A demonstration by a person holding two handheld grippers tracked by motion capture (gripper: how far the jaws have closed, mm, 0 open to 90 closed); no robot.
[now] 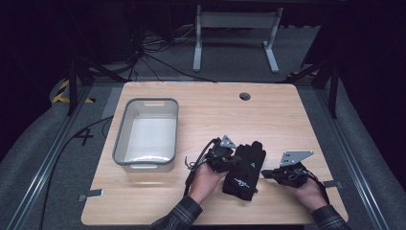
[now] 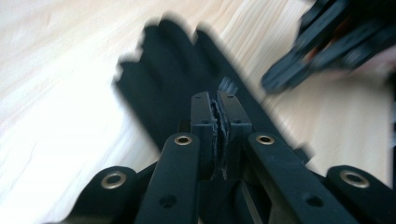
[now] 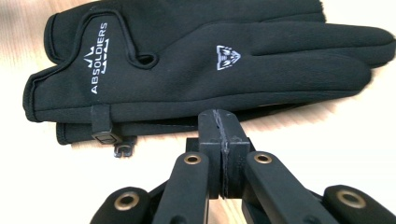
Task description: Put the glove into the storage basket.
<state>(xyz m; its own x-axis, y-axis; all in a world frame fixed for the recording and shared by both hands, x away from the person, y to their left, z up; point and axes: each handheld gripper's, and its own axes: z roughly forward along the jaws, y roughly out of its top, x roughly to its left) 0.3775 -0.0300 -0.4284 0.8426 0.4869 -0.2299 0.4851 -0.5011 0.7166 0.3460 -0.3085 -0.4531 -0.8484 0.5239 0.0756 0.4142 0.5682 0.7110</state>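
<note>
Presently found with the left gripper (image 2: pixel 219 100) pressed together, tips right over the black gloves (image 2: pixel 173 79); cannot tell through the blur whether pinching a small fold of cloth or nothing at all. From above, sitting at the left edge of the pair, the left hand (image 1: pixel 206 179) behind it.

Same on the other side: right gripper (image 3: pixel 223 116) pressed together too, nothing between the jaws, tips just at the long edge of the gloves (image 3: pixel 187 60); hard to say if touching or only just beside.

Outward from there: gloves (image 1: pixel 246 170) stacked one upon the other, lying flat on the counter (image 1: pixel 215 110), between both grippers, in the near right part. Farther to the left, a grey bin (image 1: pixel 146 101), standing upright with nothing inside, well apart from the gloves.

Judging from this, very little done so far. Probably meant to bring the gloves into the bin; not yet lifted, not yet carried over. Left to do: take a sure hold, raise, move across to the left, let go inside.
</note>
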